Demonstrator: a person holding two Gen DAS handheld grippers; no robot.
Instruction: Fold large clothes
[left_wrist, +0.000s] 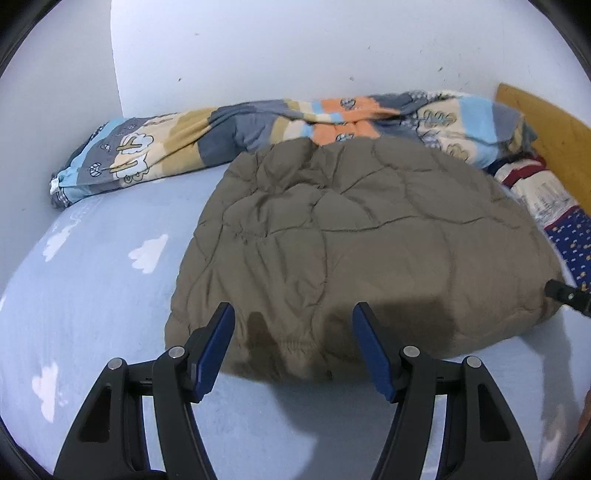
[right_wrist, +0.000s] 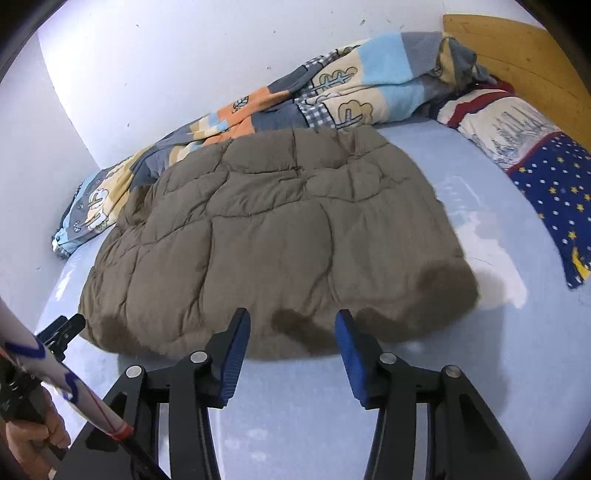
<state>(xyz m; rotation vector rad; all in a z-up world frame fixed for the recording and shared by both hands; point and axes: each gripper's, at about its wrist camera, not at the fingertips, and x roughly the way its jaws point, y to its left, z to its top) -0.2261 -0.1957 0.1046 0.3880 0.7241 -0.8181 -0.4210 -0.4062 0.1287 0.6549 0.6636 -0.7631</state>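
Your right gripper (right_wrist: 291, 325) hangs with jaws apart over the near edge of the folded brown quilted jacket (right_wrist: 280, 221), gripping nothing. The jacket lies on the light blue sheet (right_wrist: 461, 369), and your left gripper (right_wrist: 61, 328) is at its left corner.

Cool, even indoor light fills both views, brightest on the white wall (left_wrist: 295, 55) behind the quilted brown jacket (left_wrist: 351, 240). Soft dark shadows of the gripper fingers fall on the jacket's near hem and the sheet just before it. The jacket's near right corner is slightly blurred in the right view. Fisheye bending curves everything towards black corners.
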